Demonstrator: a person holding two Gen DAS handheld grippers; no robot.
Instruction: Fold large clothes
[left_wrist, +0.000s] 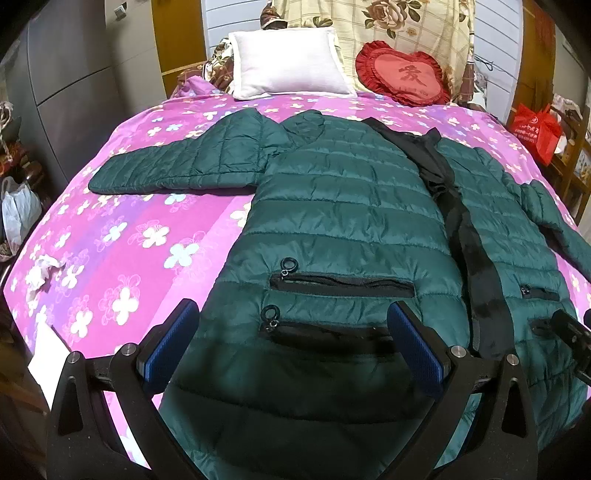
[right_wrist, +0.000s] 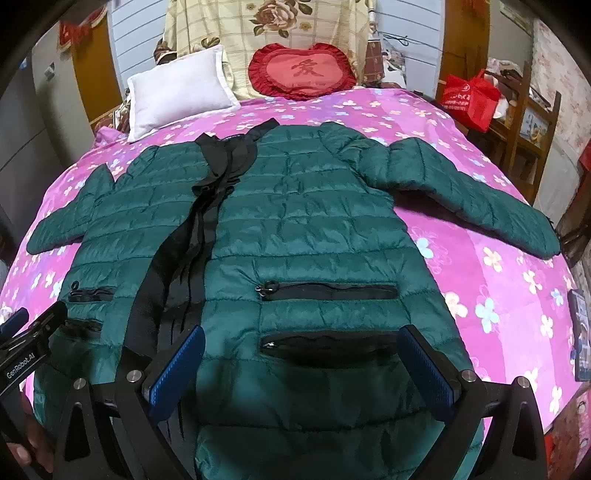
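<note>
A dark green quilted puffer jacket (left_wrist: 343, 206) lies flat and front-up on the pink flowered bedspread (left_wrist: 122, 243), hem toward me, both sleeves spread out to the sides. Its black lining shows along the open front (left_wrist: 469, 258). My left gripper (left_wrist: 291, 325) is open and empty above the jacket's left hem, over the zip pockets. In the right wrist view the jacket (right_wrist: 314, 229) lies the same way, and my right gripper (right_wrist: 301, 347) is open and empty above the right hem. The left gripper's body (right_wrist: 29, 343) shows at that view's left edge.
A white pillow (left_wrist: 291, 62) and a red heart cushion (left_wrist: 402, 74) lie at the bed's head. A red bag (left_wrist: 535, 129) stands to the right of the bed. A crumpled tissue (left_wrist: 44, 273) and white paper (left_wrist: 48, 354) lie on the left of the bedspread.
</note>
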